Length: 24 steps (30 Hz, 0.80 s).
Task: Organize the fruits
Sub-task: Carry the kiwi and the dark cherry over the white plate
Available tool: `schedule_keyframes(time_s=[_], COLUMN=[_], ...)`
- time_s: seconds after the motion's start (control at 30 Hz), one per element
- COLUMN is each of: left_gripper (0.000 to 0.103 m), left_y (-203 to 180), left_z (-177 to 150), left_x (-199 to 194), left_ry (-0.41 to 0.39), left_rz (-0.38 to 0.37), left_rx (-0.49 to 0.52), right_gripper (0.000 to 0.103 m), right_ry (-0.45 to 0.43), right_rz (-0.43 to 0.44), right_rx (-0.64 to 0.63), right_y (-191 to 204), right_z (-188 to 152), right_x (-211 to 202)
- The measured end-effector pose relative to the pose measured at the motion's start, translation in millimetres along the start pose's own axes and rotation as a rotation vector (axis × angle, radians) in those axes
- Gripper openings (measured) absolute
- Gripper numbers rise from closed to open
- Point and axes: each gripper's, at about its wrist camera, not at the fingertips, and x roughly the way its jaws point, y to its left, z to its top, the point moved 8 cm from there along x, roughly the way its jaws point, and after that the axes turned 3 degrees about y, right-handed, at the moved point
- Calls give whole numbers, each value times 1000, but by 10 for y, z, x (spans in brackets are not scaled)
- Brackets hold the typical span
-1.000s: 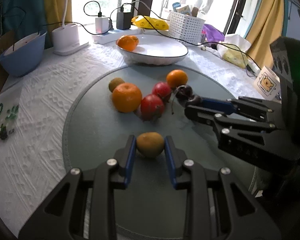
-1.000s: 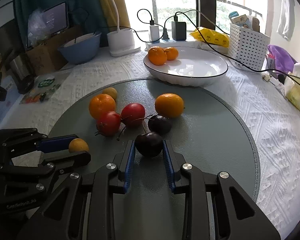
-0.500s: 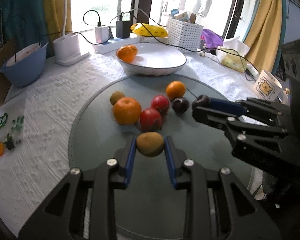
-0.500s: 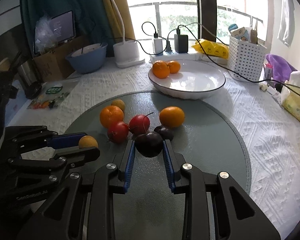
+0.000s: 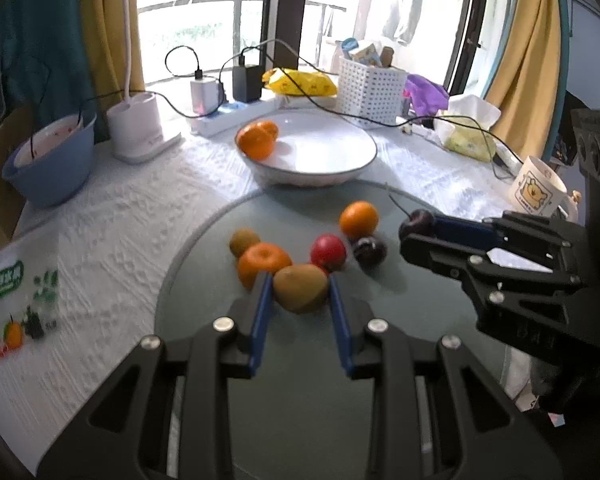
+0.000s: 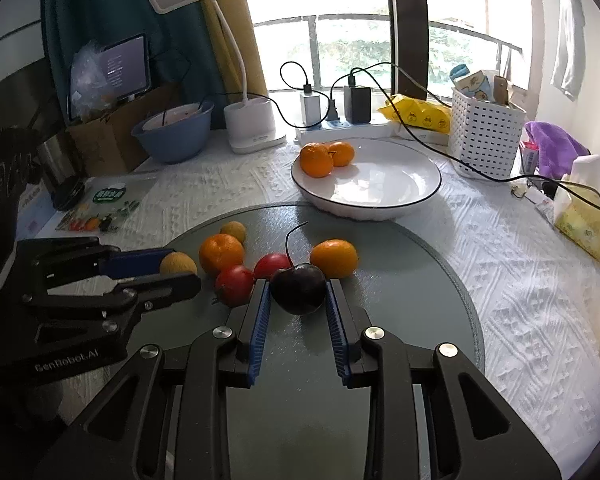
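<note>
Fruits are being carried in both claws above the round grey mat (image 6: 400, 280). On the left, a brown kiwi (image 5: 300, 287) is sitting squarely between the blue pads of the left gripper (image 5: 300, 300), which is clamping it. Right of that, a dark plum (image 6: 298, 288) with a long stem is being pinched by the right gripper (image 6: 298, 300). Beyond them, a white plate (image 6: 380, 196) is holding two oranges (image 6: 326, 157).

bare glass (image 6: 412, 280) right of the fruit cluster (image 6: 236, 256), black cable (image 6: 428, 136) crossing above white plate (image 6: 428, 196)
</note>
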Motion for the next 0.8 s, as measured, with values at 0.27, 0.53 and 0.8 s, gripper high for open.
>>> schedule_keyframes(time_s=[0.27, 0.53, 0.8], left_gripper=[30, 30, 30], left_y=[40, 70, 81], left_z=[239, 458, 684], left_x=[63, 178, 317], left_ry=[-23, -32, -38], left_rz=[8, 14, 5], left_rx=[25, 43, 56], right_gripper=[30, 30, 30], right_ry=[-15, -26, -34], right_rz=[-18, -25, -28], right_rx=[8, 18, 31], right_y=[-143, -303, -470], right_z=[143, 302, 448], right_x=[34, 118, 235])
